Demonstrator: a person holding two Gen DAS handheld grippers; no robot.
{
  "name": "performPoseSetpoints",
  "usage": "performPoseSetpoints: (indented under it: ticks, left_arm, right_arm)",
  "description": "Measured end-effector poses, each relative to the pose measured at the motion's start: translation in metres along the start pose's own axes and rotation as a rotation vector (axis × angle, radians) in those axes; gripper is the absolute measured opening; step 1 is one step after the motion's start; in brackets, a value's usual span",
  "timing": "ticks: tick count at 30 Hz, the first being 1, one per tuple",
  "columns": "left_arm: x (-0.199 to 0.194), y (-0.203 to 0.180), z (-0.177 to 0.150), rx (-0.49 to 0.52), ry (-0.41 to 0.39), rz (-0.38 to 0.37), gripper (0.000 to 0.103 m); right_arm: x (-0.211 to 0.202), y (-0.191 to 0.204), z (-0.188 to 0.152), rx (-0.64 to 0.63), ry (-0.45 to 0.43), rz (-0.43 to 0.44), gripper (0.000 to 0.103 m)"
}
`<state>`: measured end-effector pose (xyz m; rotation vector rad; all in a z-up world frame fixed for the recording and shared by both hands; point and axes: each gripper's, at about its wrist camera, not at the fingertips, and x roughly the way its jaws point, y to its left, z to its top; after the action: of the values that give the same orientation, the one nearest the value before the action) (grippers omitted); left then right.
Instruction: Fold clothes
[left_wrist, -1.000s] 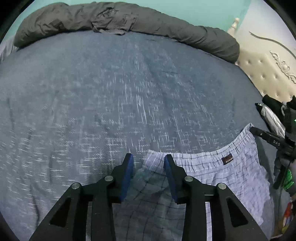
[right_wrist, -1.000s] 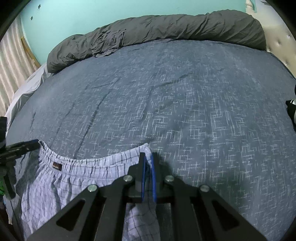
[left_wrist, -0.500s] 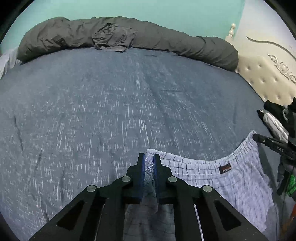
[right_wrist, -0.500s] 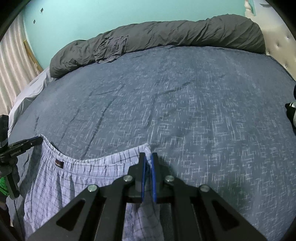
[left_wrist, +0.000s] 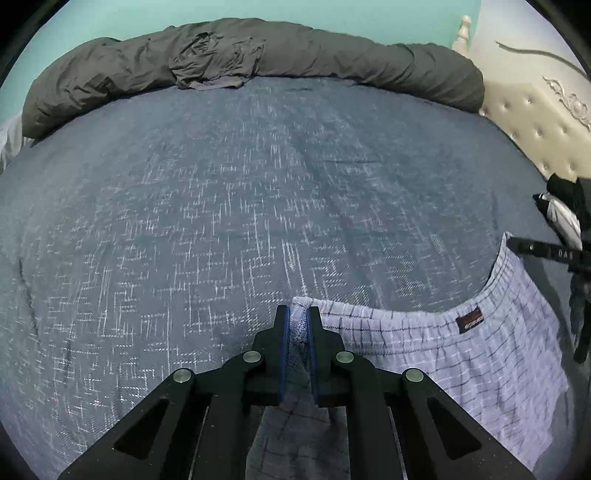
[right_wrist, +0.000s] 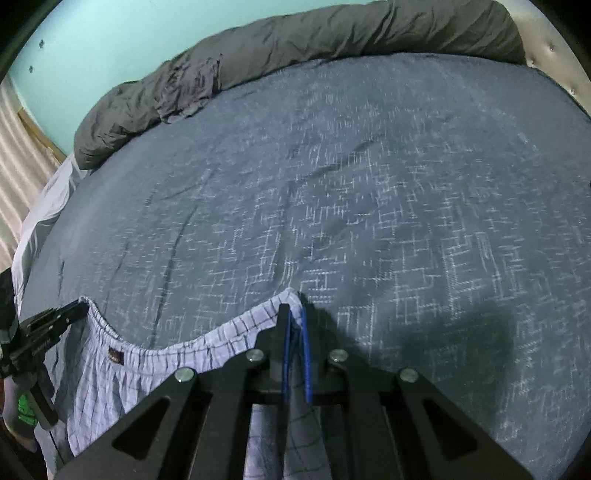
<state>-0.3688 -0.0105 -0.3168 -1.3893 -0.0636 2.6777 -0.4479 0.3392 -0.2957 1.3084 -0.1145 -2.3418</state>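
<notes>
Left wrist view: blue patterned bedspread (left_wrist: 221, 206) fills most of the frame, with a rolled dark grey duvet (left_wrist: 332, 59) along its far edge and a cream tufted headboard (left_wrist: 532, 118) at right. Light blue checked shorts (left_wrist: 461, 354) hang stretched above the near part of the bedspread, waistband uppermost — brown label (left_wrist: 469, 320) facing the camera. Left gripper (left_wrist: 296, 317) is pressed together on one waistband corner. Right gripper (right_wrist: 293, 317) is likewise clamped on the opposite corner — the waistband sags between the two
</notes>
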Motion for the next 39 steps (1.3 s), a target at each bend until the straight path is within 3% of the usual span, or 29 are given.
performPoseSetpoints:
  ticks: [4, 6, 9, 17, 20, 21, 24, 27, 32, 34, 39]
  left_arm:
    - [-0.001, 0.003, 0.0, -0.004, 0.011, 0.002, 0.012]
    - [-0.003, 0.004, 0.0, -0.004, 0.014, 0.004, 0.012]
    - [-0.005, 0.002, 0.0, 0.002, 0.016, 0.01, 0.012]
    - [-0.004, 0.001, -0.002, 0.011, 0.016, 0.018, 0.012]
    - [-0.005, 0.0, -0.003, 0.017, 0.01, 0.022, 0.011]
    - [-0.006, 0.0, -0.003, 0.02, 0.006, 0.023, 0.01]
    - [-0.007, 0.001, 0.001, 0.019, -0.009, 0.027, 0.01]
    - [-0.002, 0.002, 0.008, 0.005, -0.005, 0.035, 0.01]
    - [0.012, 0.001, 0.016, 0.002, 0.013, 0.052, 0.012]
    - [0.011, 0.0, 0.018, 0.023, 0.027, 0.06, 0.015]
    - [-0.023, 0.015, 0.017, -0.001, 0.012, 0.075, 0.023]
  right_arm:
    - [0.008, -0.002, 0.008, 0.031, 0.025, 0.012, 0.011]
    - [0.0, -0.006, 0.01, 0.028, 0.007, 0.016, 0.027]
    - [-0.019, -0.012, 0.012, 0.001, -0.032, 0.016, 0.027]
    - [-0.004, -0.003, -0.003, -0.145, 0.071, -0.01, 0.027]
    - [0.007, 0.004, -0.006, -0.177, 0.089, -0.003, 0.007]
    - [0.008, 0.005, -0.006, -0.183, 0.079, -0.005, 0.005]
    - [0.003, 0.007, -0.001, -0.17, 0.014, -0.007, 0.002]
    - [0.002, 0.01, 0.005, -0.169, -0.024, -0.063, 0.002]
    - [0.018, 0.012, 0.009, -0.158, 0.017, -0.156, 0.0]
    - [0.022, 0.007, 0.01, -0.116, 0.045, -0.141, 0.001]
    - [-0.016, -0.005, 0.009, -0.067, -0.049, -0.102, 0.002]
